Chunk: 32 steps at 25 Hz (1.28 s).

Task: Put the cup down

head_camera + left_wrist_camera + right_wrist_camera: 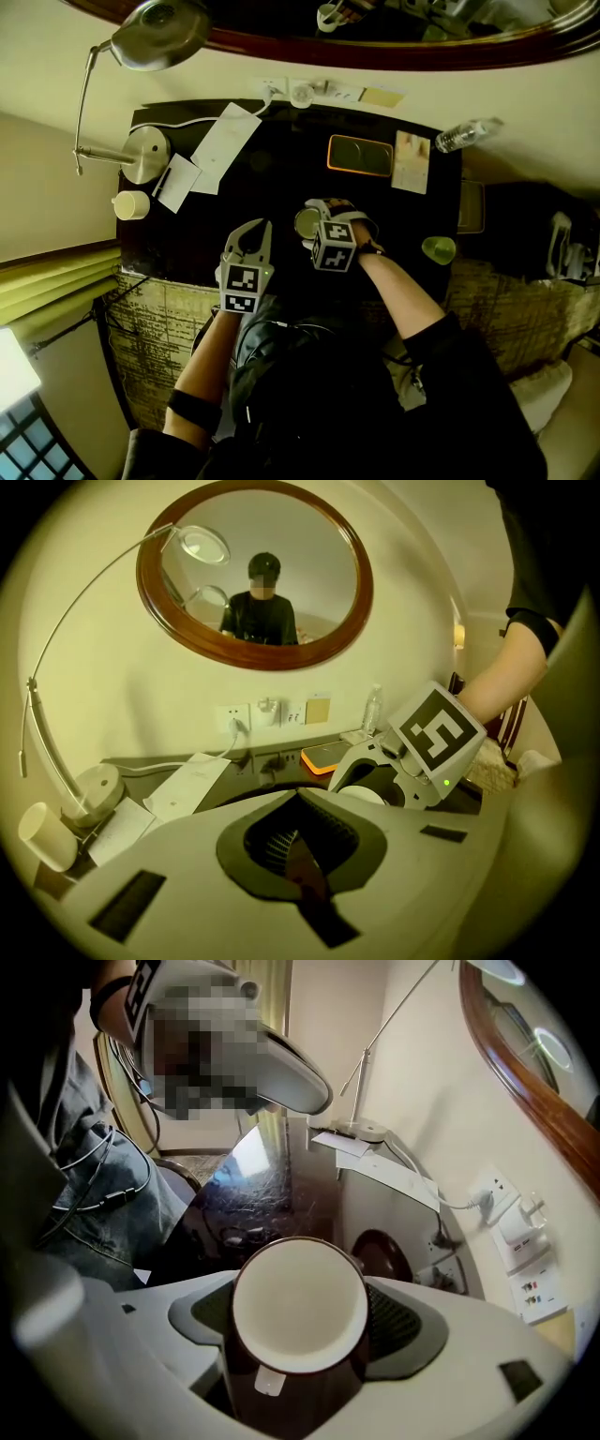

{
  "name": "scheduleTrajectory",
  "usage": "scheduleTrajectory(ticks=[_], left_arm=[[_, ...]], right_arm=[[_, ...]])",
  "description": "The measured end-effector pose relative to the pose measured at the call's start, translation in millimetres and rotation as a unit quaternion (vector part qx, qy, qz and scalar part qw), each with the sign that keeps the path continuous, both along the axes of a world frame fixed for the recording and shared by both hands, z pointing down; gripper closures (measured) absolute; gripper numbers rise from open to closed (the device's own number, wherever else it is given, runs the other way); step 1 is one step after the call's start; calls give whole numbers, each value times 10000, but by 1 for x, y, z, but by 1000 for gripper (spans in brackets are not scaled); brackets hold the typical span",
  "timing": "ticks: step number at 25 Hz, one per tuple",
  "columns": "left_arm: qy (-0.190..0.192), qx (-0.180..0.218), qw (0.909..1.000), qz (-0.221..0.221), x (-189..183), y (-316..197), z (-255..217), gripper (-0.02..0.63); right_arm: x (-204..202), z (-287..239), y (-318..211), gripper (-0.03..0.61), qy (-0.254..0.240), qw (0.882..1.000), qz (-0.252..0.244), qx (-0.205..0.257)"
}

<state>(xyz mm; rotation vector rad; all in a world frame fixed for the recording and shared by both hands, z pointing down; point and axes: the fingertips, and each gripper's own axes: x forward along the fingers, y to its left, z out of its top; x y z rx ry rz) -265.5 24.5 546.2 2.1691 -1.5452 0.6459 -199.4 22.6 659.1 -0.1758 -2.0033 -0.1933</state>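
Observation:
A brown cup (298, 1302) with a white inside sits between the jaws of my right gripper (298, 1314), its mouth facing the camera. Both pads lie against its sides. A small white label hangs on its near wall. In the head view the cup (307, 223) is over the middle of the dark desk (281, 178), under the right gripper (315, 217). Whether its base touches the desk I cannot tell. My left gripper (251, 234) hovers just left of it, jaws shut and empty. In the left gripper view the shut left gripper (298, 850) points past the right gripper (375, 772).
A desk lamp (141, 155) and a paper cup (131, 204) stand at the desk's left, with papers (220, 145) beside them. An orange-rimmed tray (359, 155), a bottle (466, 134) and a green cup (438, 249) lie to the right. A dark saucer (380, 1255) lies beyond the cup.

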Motion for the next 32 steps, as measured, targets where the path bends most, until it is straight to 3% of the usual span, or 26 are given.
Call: scheduleTrajectory(ticks=[9, 15, 26, 32], left_arm=[[-49, 26, 9999, 112, 9, -14, -1, 614], [-43, 26, 9997, 258, 20, -23, 1, 614], [-1, -25, 9991, 433, 40, -35, 8, 614], [-43, -90, 9990, 444, 40, -39, 12, 614]], right_arm=[[14, -4, -14, 171, -50, 9990, 448, -58], [39, -15, -50, 171, -78, 9952, 979, 28], [113, -37, -162, 172, -75, 9719, 2328, 338], [138, -38, -204, 171, -29, 9629, 2675, 352]])
